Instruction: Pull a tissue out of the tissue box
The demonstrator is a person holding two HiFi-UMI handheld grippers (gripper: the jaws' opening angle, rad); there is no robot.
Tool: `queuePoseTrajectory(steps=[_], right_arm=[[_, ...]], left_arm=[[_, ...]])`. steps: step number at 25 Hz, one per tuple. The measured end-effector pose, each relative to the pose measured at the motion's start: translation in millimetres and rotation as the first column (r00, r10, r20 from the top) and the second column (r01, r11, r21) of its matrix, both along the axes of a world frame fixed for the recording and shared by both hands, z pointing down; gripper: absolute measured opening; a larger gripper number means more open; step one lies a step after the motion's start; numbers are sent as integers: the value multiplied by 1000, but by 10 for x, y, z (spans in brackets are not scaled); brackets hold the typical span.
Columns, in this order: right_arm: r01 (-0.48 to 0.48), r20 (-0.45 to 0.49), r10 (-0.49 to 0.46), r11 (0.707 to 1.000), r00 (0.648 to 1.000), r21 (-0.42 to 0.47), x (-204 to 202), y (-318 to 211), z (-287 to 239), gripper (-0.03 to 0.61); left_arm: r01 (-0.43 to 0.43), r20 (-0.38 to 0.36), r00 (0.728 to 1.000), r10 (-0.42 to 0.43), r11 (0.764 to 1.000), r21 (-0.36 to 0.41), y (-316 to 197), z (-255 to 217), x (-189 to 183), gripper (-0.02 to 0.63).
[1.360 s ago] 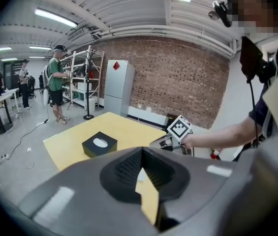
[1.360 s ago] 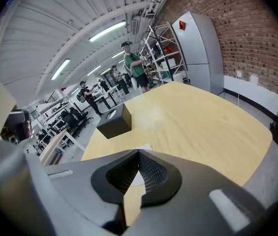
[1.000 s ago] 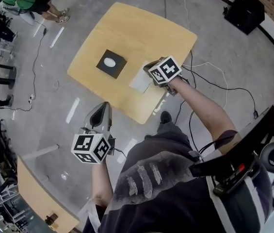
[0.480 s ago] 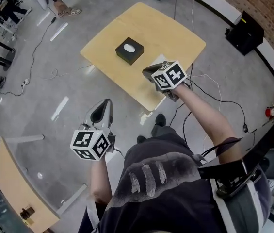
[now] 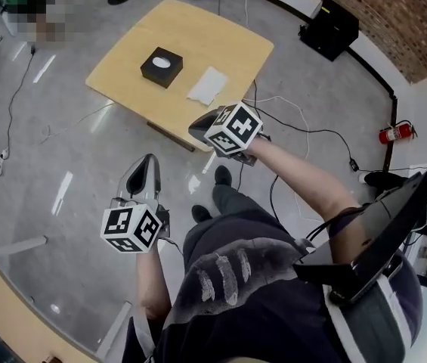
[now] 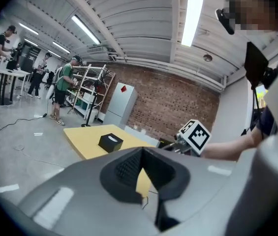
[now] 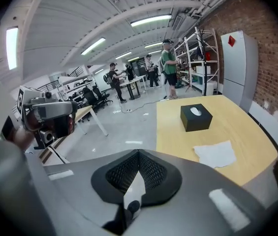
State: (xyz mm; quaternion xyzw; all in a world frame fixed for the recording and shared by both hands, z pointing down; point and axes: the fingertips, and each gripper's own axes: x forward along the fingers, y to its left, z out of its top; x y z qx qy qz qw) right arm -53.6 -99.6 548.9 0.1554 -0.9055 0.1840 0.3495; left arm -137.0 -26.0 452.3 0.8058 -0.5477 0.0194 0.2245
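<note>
Right gripper (image 5: 195, 128) hangs over the floor short of the yellow table (image 5: 213, 40), its jaws pressed together on nothing. Our left gripper (image 5: 147, 163) is likewise closed and empty, lower and nearer our body. One white tissue (image 5: 208, 86) lies flat on the table just beside the black tissue box (image 5: 161, 66), which shows another sheet in its opening, so we judge the pull done. What could spoil it: the loose sheet lies near the table edge facing us, and a draught or careless gripper sweep would slide it off. Cables (image 5: 307, 129) trail near our feet; a snag could jolt us into the table.
</note>
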Motion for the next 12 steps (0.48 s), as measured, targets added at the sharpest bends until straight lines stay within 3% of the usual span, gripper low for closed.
queuePoseTrajectory(steps=[6,12], right_arm=[[34,53,-35,999,998,17,-248,267,-346,-2],[167,103,-171,985,980,47,-688,569,-606,-2]], left_arm=[[36,7,999,-37,998,44,179,-255,-223,2],[155,-30,988,-154,987,39,446,-196,-522,2]])
